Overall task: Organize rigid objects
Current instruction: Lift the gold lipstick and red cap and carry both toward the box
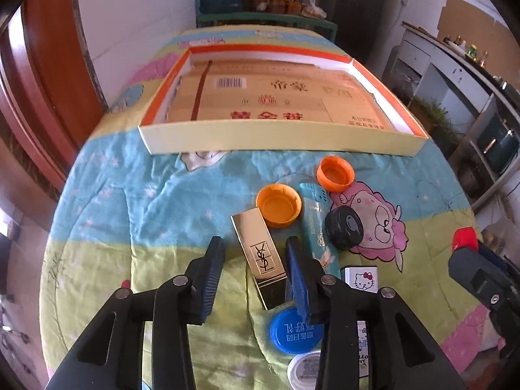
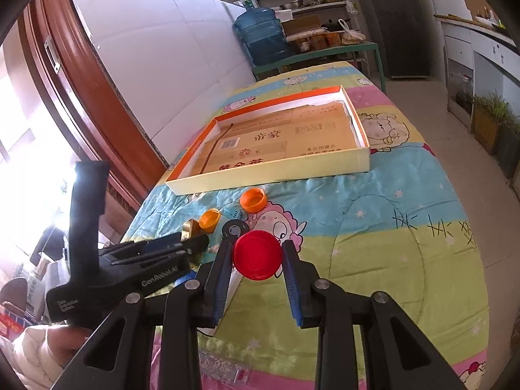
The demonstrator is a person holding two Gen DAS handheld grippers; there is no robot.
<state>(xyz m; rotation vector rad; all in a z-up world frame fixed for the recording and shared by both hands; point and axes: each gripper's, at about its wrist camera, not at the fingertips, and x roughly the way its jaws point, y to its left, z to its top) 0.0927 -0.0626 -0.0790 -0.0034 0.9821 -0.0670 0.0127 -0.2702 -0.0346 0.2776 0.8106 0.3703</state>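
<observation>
My left gripper [image 1: 255, 252] is open, its fingers on either side of a gold lipstick case [image 1: 260, 256] that lies on the cloth. My right gripper [image 2: 256, 253] is shut on a red cap [image 2: 257, 255] and holds it above the table; that cap also shows at the right edge of the left wrist view [image 1: 465, 239]. Two orange caps [image 1: 279, 204] [image 1: 335, 173], a black cap [image 1: 344, 230], a blue cap [image 1: 292, 331] and a white cap [image 1: 304, 370] lie nearby. A shallow cardboard tray [image 1: 279, 141] stands behind them.
A Hello Kitty box [image 1: 361, 278] and a pale blue item [image 1: 313, 214] lie by the caps. The table has a cartoon quilt [image 2: 390, 227]. A wooden door [image 1: 48, 74] is on the left, shelves and a water jug [image 2: 261, 35] behind.
</observation>
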